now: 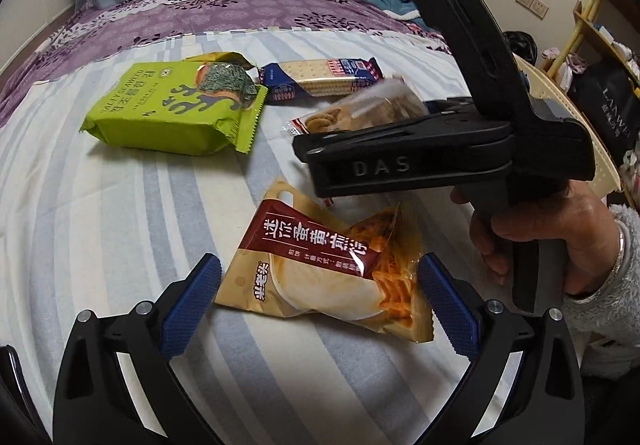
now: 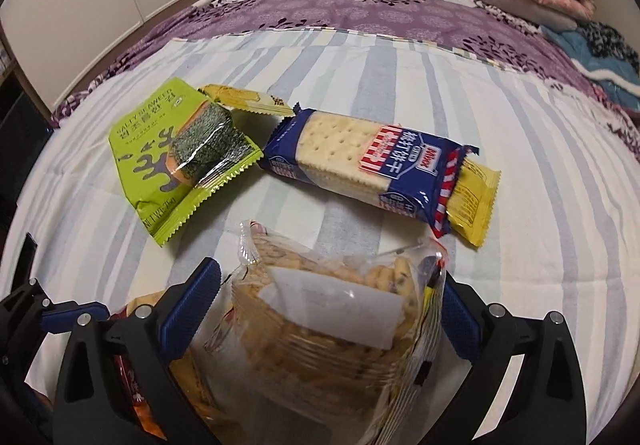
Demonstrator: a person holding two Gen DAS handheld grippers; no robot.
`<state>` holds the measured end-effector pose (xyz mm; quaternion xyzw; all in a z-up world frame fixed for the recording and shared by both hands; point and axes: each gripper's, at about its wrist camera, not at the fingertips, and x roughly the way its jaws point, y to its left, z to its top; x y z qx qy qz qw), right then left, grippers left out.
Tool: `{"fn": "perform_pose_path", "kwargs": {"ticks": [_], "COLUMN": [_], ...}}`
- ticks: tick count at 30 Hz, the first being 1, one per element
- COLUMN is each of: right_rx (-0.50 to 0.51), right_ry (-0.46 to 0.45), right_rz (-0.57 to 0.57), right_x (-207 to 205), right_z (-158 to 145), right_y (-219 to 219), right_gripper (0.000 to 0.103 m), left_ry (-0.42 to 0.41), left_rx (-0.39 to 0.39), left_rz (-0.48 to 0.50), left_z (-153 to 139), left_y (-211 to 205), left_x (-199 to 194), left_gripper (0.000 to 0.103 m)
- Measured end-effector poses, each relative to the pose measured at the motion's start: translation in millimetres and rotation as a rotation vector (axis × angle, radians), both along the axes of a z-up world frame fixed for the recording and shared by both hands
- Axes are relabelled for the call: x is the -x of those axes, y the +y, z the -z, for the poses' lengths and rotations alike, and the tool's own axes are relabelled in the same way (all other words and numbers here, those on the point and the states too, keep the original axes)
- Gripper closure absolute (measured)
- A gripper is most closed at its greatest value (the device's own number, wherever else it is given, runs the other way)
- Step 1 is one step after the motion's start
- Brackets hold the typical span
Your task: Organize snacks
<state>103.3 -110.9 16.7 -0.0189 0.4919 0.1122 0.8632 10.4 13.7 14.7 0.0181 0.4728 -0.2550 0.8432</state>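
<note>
Two grippers: right gripper [image 2: 332,309] clamps clear cookie bag [image 2: 320,325], raised; left gripper [image 1: 320,305] spread over brown packet [image 1: 320,265].

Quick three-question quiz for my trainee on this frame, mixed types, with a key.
1. True or false: the right tongs grip the clear cookie bag.
2. Multiple choice: what lies between the left tongs? A) green seaweed pack B) tan and red snack bag C) blue cracker pack
3. Fill in: in the right wrist view, a ___ packet pokes out from under the cracker pack.

Key: 1 true; 2 B, though the pads are not closed on it; 3 yellow.
</note>
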Motion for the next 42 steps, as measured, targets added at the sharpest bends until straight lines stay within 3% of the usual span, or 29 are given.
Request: {"fn": "perform_pose_path", "kwargs": {"ticks": [13, 22, 28, 42], "right_rx": [-0.028, -0.106, -0.136, -0.169], "right_ry": [-0.034, -0.039, -0.03, -0.027], "right_rz": [-0.012, -0.01, 0.004, 0.005], "right_x": [4.8, 8.3, 8.3, 6.2], "right_z": [-1.9, -11.2, -9.5, -7.2], "right_y": [-6.4, -21.5, -30.6, -37.9], "right_gripper": [0.005, 0.033, 0.034, 0.034], "left_ry": [0.018, 0.021, 0.04, 0.043], "left_rx": [0.017, 0.023, 0.055, -0.051], "left_rz": [-0.007, 0.0, 0.019, 0.059], "left_z": [0.6, -3.4, -4.3, 3.2], "left_y": [-0.7, 0.9, -4.3, -26.5], "left_x": [-0.8, 0.8, 0.1, -5.2], "left_gripper": [0.003, 0.003, 0.003, 0.003]}}
